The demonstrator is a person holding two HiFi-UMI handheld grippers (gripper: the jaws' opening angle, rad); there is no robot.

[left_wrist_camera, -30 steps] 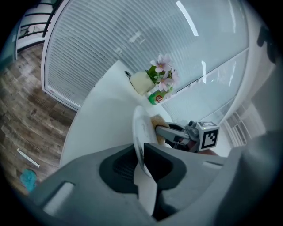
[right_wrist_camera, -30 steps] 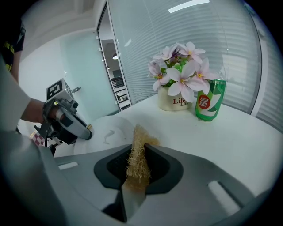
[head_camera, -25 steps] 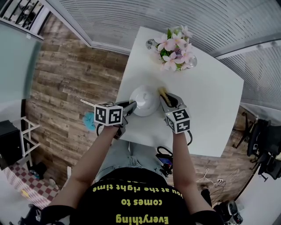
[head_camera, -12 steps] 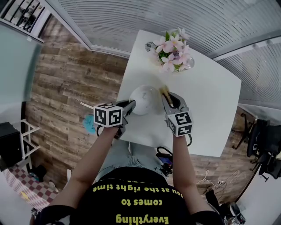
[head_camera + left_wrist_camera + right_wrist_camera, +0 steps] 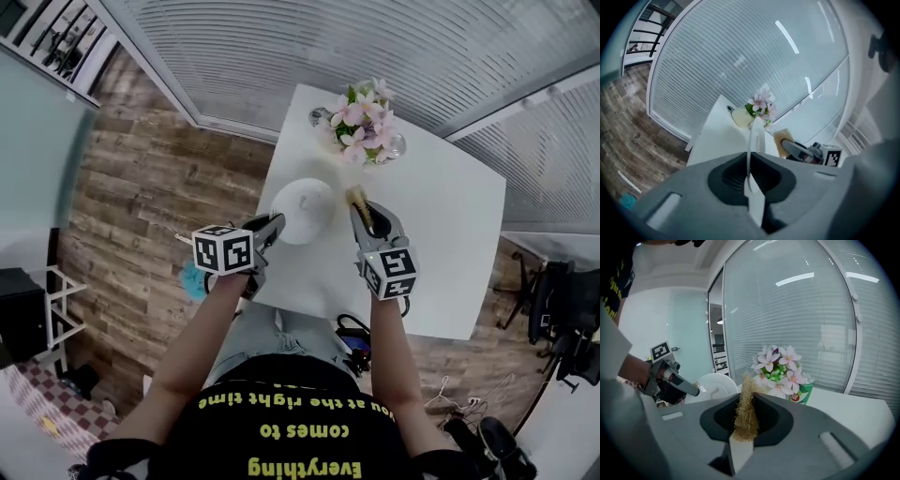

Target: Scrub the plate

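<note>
A white plate (image 5: 302,208) hangs above the white table (image 5: 441,234), and my left gripper (image 5: 275,225) is shut on its near rim. In the left gripper view the plate (image 5: 756,133) stands edge-on between the closed jaws. My right gripper (image 5: 364,212) is shut on a tan fibrous scrubber (image 5: 355,197), just right of the plate and apart from it. In the right gripper view the scrubber (image 5: 745,411) sticks up from the jaws, and the plate (image 5: 715,384) faces it at the left with the left gripper (image 5: 675,380) on its edge.
A bunch of pink flowers (image 5: 361,127) in a green can (image 5: 802,390) stands at the table's far side. The table's left edge drops to a wooden floor (image 5: 150,178). A blue object (image 5: 192,278) lies on the floor by my left arm.
Both grippers have risen, carrying the plate and the scrubber up off the table. The plate has tipped further onto its edge.
</note>
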